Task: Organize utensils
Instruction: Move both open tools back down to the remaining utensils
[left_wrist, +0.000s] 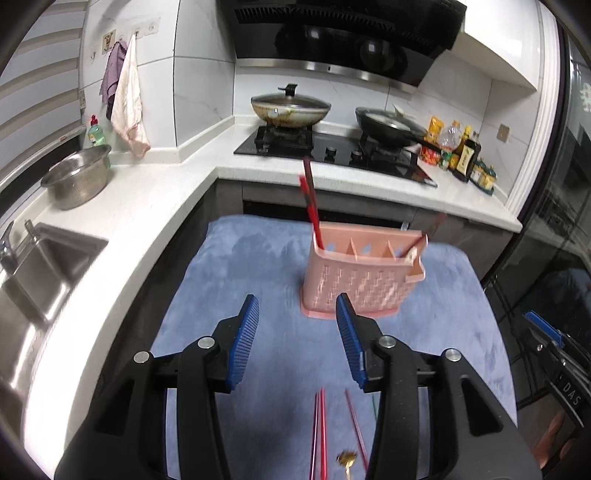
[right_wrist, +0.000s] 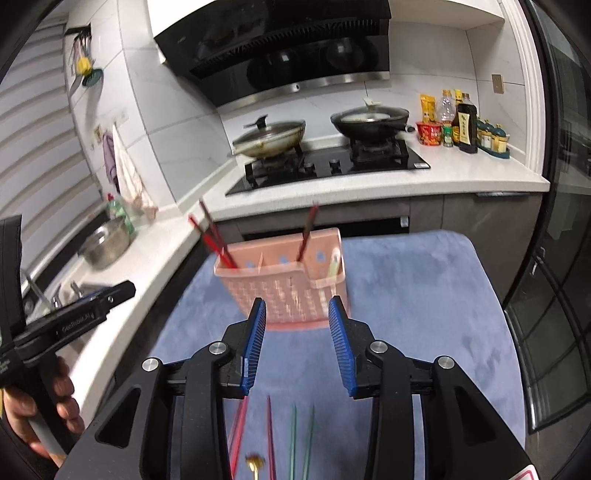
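Both grippers are spread wide and hold nothing. The right gripper (right_wrist: 297, 345) hangs above the loose chopsticks (right_wrist: 291, 439) and a gold spoon (right_wrist: 254, 463), which lie on the blue mat (right_wrist: 424, 302) with their long axes running along the fingers toward the pink holder (right_wrist: 280, 284) just ahead. The left gripper (left_wrist: 297, 343) hovers over the same pile, seemingly no nearer.

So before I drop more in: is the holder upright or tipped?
Upright: the holder stands on its base on the mat, chopsticks poking out.
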